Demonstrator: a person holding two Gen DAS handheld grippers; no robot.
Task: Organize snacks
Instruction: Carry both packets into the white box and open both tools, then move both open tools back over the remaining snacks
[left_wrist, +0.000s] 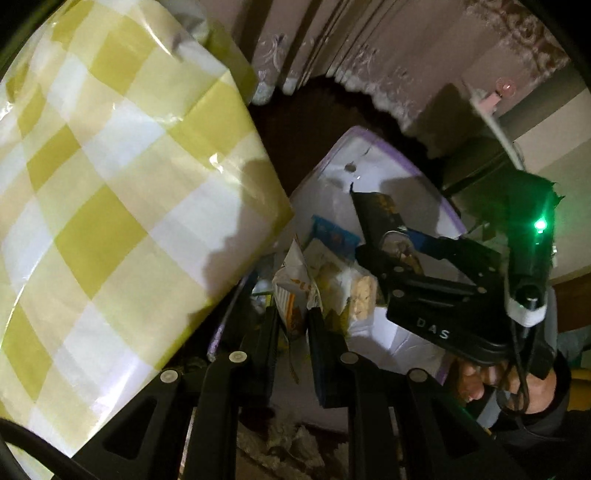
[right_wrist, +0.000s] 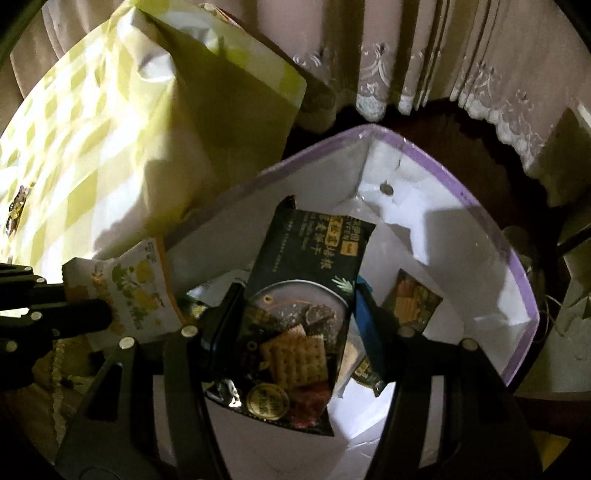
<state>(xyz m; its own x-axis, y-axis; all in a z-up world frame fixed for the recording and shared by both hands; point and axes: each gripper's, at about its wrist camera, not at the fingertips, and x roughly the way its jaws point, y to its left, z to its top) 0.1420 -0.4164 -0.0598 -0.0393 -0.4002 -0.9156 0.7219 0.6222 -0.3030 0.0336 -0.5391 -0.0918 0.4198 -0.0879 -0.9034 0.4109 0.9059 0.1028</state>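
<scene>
Right wrist view: the right gripper (right_wrist: 299, 332) clamps a dark cracker packet (right_wrist: 306, 280) over the white, purple-rimmed box (right_wrist: 517, 266). Beside the box's left edge, the left gripper (left_wrist: 293, 325) pinches a white-and-orange snack packet (left_wrist: 291, 291) near the yellow-checked tablecloth (left_wrist: 110, 184).

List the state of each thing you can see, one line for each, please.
Left hand-held gripper: shut on the white and orange snack packet.
Right hand-held gripper: shut on the dark green cracker packet.
White fabric box with purple rim: open, holding snacks.
</scene>
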